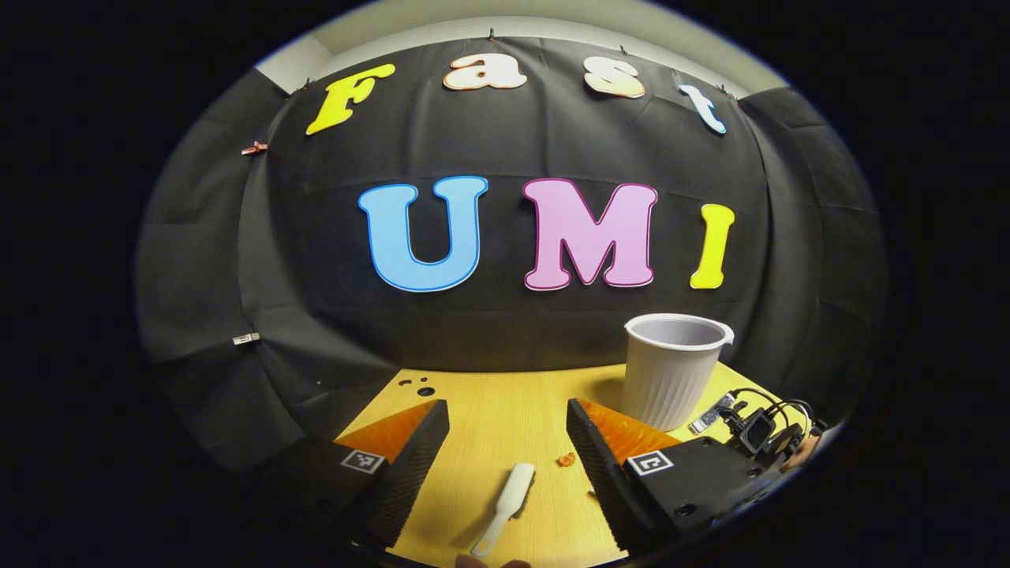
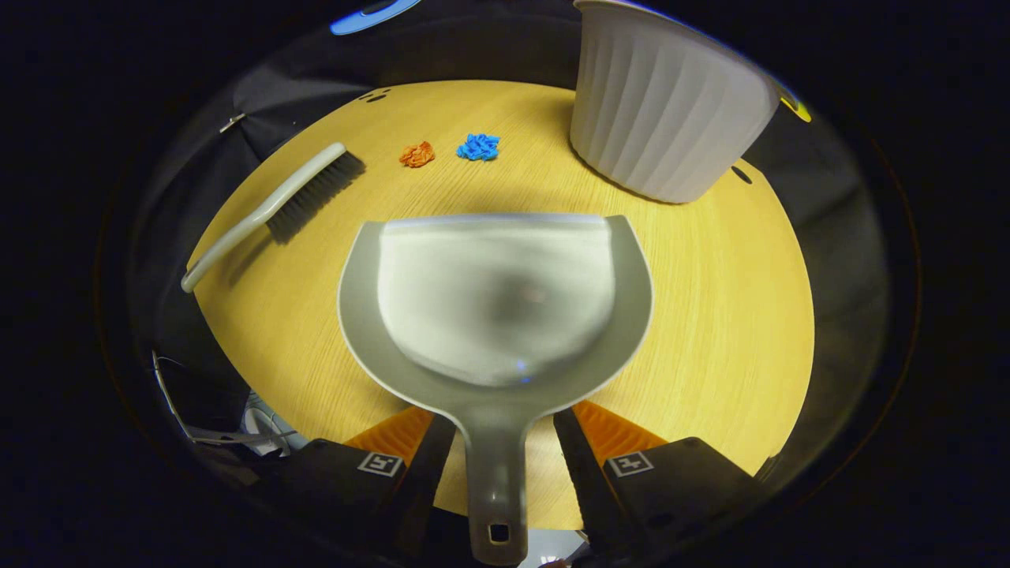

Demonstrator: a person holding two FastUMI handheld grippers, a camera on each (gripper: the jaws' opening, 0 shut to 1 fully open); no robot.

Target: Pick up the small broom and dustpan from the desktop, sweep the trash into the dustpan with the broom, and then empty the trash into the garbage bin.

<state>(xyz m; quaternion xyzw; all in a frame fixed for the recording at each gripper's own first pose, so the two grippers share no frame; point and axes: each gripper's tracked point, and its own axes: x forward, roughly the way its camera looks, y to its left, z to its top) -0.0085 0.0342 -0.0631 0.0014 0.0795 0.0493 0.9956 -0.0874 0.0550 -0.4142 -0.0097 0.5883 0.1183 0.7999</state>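
The grey dustpan (image 2: 497, 300) lies flat on the wooden table (image 2: 710, 315), mouth facing away. Its handle (image 2: 493, 473) runs back between the fingers of my right gripper (image 2: 503, 418), which is open; a strip of table shows on either side of the handle. The small broom (image 2: 276, 201) lies to the left, bristles away. An orange scrap (image 2: 417, 154) and a blue scrap (image 2: 478, 147) sit beyond the dustpan. My left gripper (image 1: 506, 410) hangs open above the table, with the broom handle (image 1: 505, 505) and the orange scrap (image 1: 566, 459) below it.
The white ribbed garbage bin (image 2: 671, 102) stands at the far right of the table, also seen as the bin (image 1: 675, 367) in the left gripper view. Black cables and a small device (image 1: 757, 430) lie by the table's right edge. Black cloth walls surround the table.
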